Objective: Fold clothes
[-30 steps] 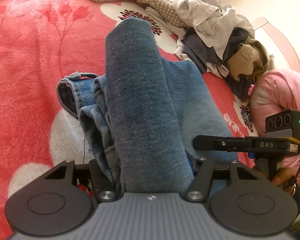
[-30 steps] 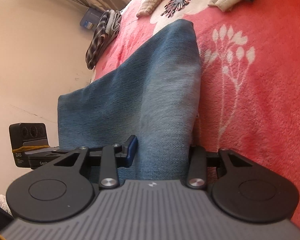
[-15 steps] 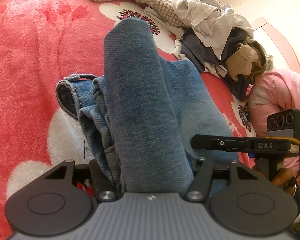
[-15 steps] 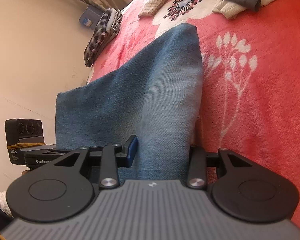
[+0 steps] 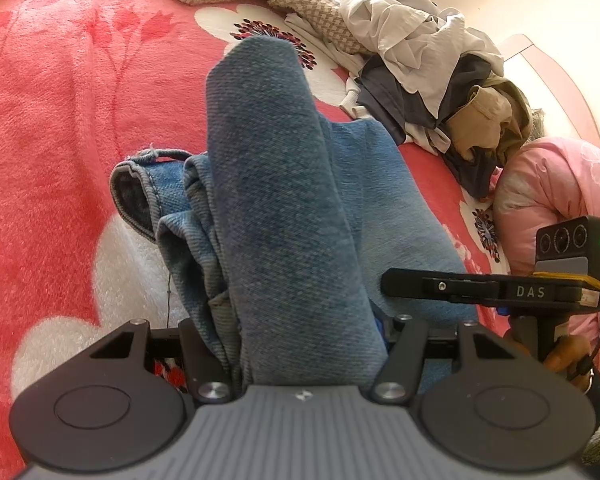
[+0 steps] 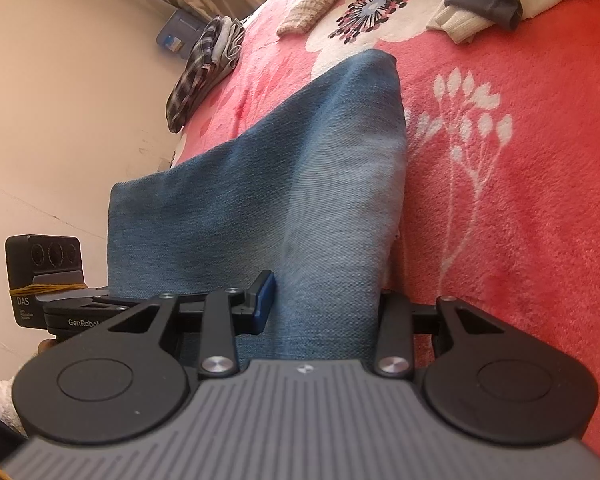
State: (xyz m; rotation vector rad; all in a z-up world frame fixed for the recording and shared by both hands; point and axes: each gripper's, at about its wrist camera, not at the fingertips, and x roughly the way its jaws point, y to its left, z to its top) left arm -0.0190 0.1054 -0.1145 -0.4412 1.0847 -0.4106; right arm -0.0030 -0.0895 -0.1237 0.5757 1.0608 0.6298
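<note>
jeans (image 5: 284,216): bunched, running lengthwise to upper centre (both views)
left gripper (image 5: 300,344): clamped on denim
right gripper (image 6: 324,320): clamped too, equally near

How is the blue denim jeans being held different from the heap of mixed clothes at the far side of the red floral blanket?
The blue denim jeans are one garment in one colour; the heap of mixed clothes holds white, grey, tan and checked pieces. The jeans are doubled over and gripped by the left gripper and the right gripper; the heap lies crumpled and untouched. Both rest on the red floral blanket.
</note>
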